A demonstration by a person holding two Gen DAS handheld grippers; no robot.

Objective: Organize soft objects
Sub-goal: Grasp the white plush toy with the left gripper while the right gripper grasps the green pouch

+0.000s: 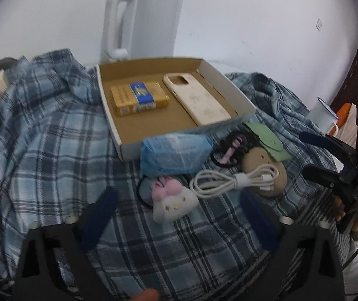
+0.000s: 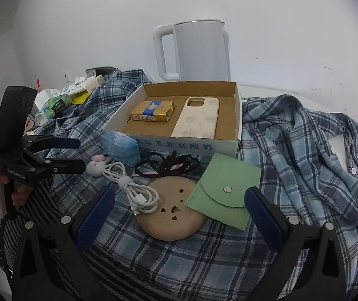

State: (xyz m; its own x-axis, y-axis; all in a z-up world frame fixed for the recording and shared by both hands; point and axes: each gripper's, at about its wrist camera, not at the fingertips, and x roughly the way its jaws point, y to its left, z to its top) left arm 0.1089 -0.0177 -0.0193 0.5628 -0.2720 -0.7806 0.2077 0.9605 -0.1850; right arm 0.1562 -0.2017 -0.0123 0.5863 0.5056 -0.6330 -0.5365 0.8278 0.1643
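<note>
A white plush cat charm with a pink bow [image 1: 171,202] lies on the plaid shirt [image 1: 48,130], just ahead of my open left gripper [image 1: 179,215]. A blue tissue pack [image 1: 175,154] leans on the front of an open cardboard box [image 1: 128,140]. My open right gripper [image 2: 179,213] frames a beige round pad [image 2: 176,215], a green felt pouch [image 2: 225,190] and a coiled white cable [image 2: 133,188]. The plush [image 2: 96,166] and tissue pack [image 2: 120,146] lie to its left. Both grippers are empty.
The box [image 2: 238,115] holds a yellow cigarette pack [image 2: 152,111] and a cream phone case [image 2: 196,119]. A white kettle [image 2: 194,50] stands behind it. Black hair ties with a pink clip [image 2: 164,166] lie by the box. Cartons and tissue packs [image 2: 61,100] clutter the far left.
</note>
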